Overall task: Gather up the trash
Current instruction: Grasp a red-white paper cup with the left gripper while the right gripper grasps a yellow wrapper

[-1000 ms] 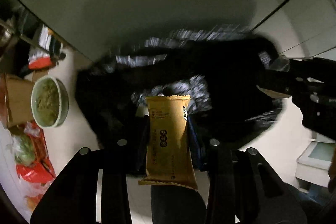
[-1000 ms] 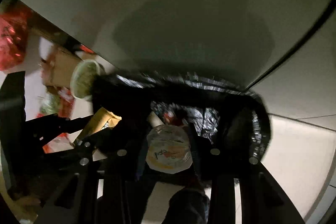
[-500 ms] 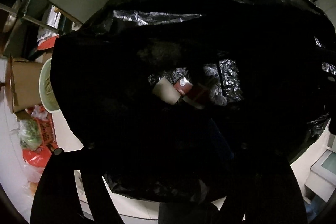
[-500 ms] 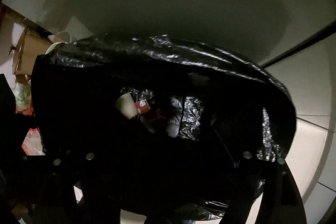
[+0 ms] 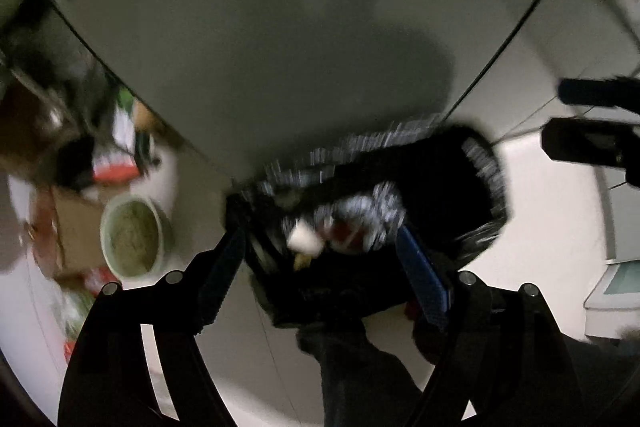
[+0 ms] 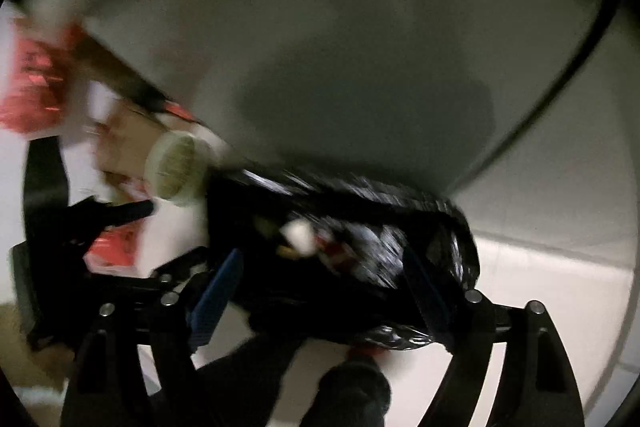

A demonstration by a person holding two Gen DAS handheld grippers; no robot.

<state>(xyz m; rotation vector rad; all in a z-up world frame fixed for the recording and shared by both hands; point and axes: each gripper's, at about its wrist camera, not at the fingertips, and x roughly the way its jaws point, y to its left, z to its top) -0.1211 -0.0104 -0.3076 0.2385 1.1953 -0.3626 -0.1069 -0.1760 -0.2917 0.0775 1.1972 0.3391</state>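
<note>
Both of your grippers have let go since a second ago: the tan wrapper and the round lid are out of the jaws, and the left gripper [image 5: 320, 251] stands wide apart with nothing between its fingers, while the right gripper [image 6: 324, 279] is opening, also bare. Below them the black trash bag [image 5: 440, 179] sits on the pale floor [image 5: 532, 227], crinkled and glossy, its mouth gaping, a white cup [image 5: 304, 241] and red scraps inside. Left of it stands a green bowl [image 5: 134, 237].
</note>
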